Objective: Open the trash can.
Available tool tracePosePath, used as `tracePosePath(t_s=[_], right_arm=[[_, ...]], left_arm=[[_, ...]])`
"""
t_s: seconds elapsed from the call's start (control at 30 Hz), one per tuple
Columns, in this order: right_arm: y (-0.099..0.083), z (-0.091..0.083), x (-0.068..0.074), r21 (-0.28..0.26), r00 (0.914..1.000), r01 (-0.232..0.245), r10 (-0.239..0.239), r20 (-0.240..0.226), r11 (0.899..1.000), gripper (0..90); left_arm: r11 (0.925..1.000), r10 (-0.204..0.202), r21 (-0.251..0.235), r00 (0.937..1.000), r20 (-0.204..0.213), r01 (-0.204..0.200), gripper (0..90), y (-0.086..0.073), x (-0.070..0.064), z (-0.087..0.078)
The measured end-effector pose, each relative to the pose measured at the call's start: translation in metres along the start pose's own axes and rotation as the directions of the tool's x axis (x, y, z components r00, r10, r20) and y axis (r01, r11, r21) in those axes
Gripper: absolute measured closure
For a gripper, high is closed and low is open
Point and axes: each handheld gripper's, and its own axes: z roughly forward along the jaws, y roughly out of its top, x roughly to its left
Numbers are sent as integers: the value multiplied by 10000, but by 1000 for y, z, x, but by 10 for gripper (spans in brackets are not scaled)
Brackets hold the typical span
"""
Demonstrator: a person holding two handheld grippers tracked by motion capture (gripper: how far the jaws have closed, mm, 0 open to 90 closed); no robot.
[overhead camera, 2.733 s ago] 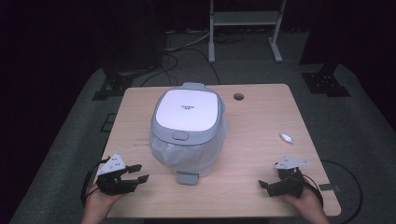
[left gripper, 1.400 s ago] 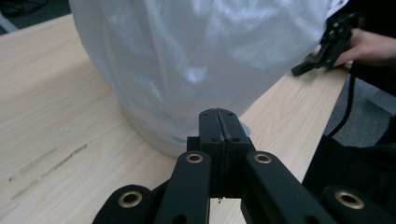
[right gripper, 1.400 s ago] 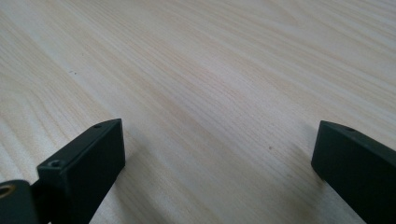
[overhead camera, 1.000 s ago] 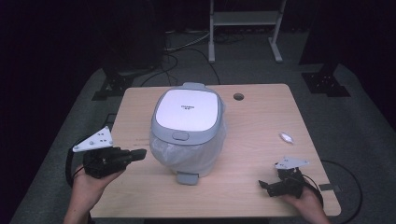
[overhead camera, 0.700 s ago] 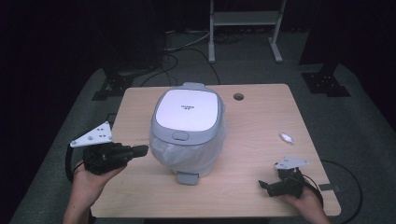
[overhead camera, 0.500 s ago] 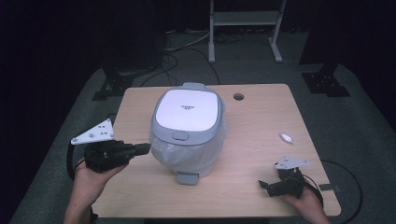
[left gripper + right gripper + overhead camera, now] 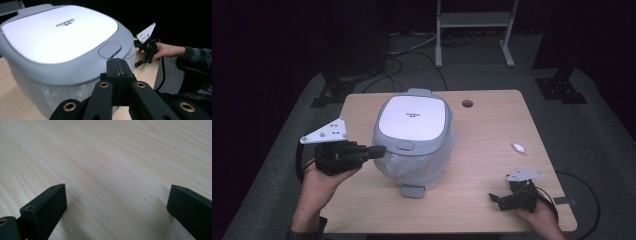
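A lidded bin (image 7: 414,125) with a white top, grey rim and clear bag liner stands mid-table; a grey pedal (image 7: 412,191) juts from its front base. My left gripper (image 7: 379,149) is held in the air, shut with nothing in it, its tips close to the bin's left side just under the rim. In the left gripper view the shut left gripper (image 7: 117,62) points at the grey rim (image 7: 75,72) below the lid's grey button (image 7: 109,49). My right gripper (image 7: 498,198) rests open on the table near the front right; the right gripper (image 7: 117,197) has bare wood between its jaws.
A small white crumpled scrap (image 7: 518,147) lies on the table (image 7: 492,130) at the right. A round cable hole (image 7: 467,103) sits at the back. Dark floor, cables and a metal stand (image 7: 472,20) lie beyond the table's far edge.
My left gripper rose from the table's front left and moved right toward the bin's side. The right gripper stayed where it was.
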Motion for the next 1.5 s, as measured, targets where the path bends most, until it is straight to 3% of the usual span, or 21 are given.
tracePosePath(t_s=[0.53, 1.03, 1.1, 1.2, 1.37, 1.4, 1.5], right_arm=[[0, 0, 0, 1, 10000, 0, 0, 0, 10000, 17], [0, 0, 0, 2, 10000, 0, 0, 0, 10000, 17], [0, 0, 0, -1, 10000, -2, 2, 1, 10000, 17], [0, 0, 0, 4, 10000, -1, 1, 0, 10000, 17], [0, 0, 0, 3, 10000, 1, -1, 4, 10000, 17], [0, 0, 0, 4, 10000, -2, 2, -1, 10000, 17], [0, 0, 0, 1, 10000, 4, -4, -5, 10000, 17]], left_arm=[[9992, 320, 208, 9989, 346, -327, 900, 19, 0, 26], [9980, 326, 535, 9989, 331, -344, 900, 21, 3, 43], [9985, 236, 473, 9986, 477, -258, 900, 20, 3, 44], [9971, 290, 697, 9988, 394, -317, 900, 20, 3, 46], [9981, 278, 542, 9988, 405, -299, 900, 19, 3, 44], [9968, 443, 661, 9989, 159, -453, 900, 22, 2, 43], [9955, 580, 752, 9983, 60, -583, 898, 24, 1, 42]])
